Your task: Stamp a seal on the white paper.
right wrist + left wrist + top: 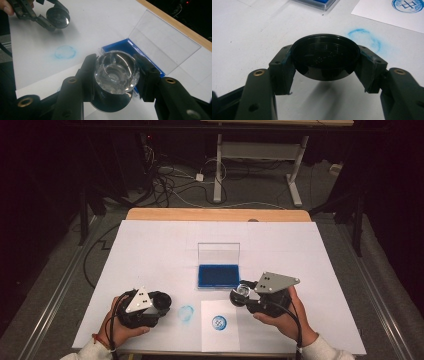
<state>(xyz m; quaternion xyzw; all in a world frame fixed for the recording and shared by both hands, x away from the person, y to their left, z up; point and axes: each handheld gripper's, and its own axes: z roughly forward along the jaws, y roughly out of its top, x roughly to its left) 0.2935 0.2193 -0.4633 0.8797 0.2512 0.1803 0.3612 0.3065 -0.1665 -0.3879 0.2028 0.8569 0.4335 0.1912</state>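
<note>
Left gripper (325,75) squeezing a black lid (325,60) left of the ink pad (218,275); right gripper (115,75) squeezing a clear stamp (117,72) beside it

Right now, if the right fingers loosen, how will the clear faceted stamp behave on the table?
The clear faceted stamp looks rigid, like hard plastic or glass, so it would probably not bend. Its glossy facets may be slippery between the right gripper fingers. Its round body and round dark base could let it roll if it lands sideways on the white table cover.

Black round cap (325,58) clamped level w/ hollow side up; clear faceted-knob stamp (116,71) gripped near blue ink pad (218,275)
</note>
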